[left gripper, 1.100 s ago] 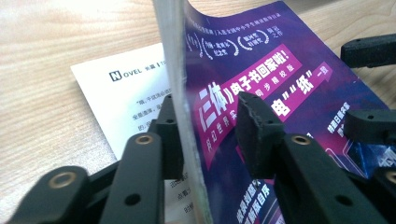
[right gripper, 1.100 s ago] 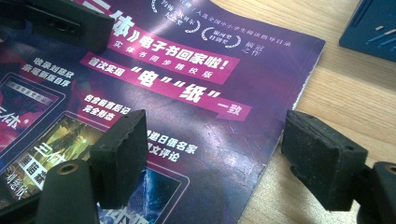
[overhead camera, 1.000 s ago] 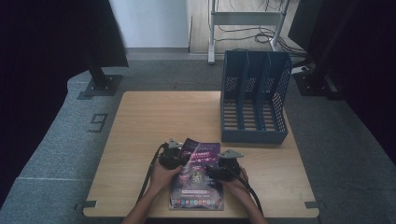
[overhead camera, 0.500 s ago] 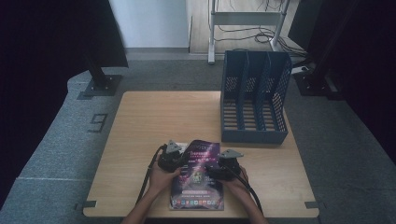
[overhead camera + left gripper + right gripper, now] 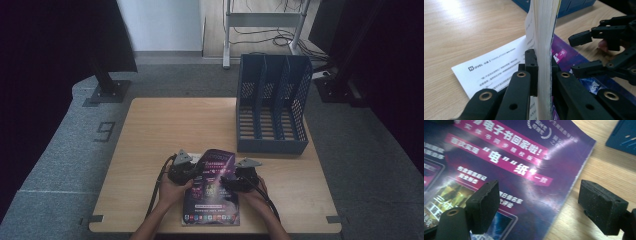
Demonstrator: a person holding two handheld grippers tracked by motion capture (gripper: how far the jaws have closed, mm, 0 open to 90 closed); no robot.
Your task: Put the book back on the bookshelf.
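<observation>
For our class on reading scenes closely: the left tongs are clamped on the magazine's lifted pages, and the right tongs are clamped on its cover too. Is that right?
Not quite. The left tongs are indeed clamped on the lifted pages of the magazine, but the right tongs stand open above its cover, with their pads gripping nothing. The right gripper view shows it.

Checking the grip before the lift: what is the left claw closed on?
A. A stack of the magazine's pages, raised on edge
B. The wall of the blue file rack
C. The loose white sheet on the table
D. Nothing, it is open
A: in the left gripper view the left claw pinches a thick sheaf of the magazine pages standing on edge, while the white sheet lies flat beneath.
</observation>
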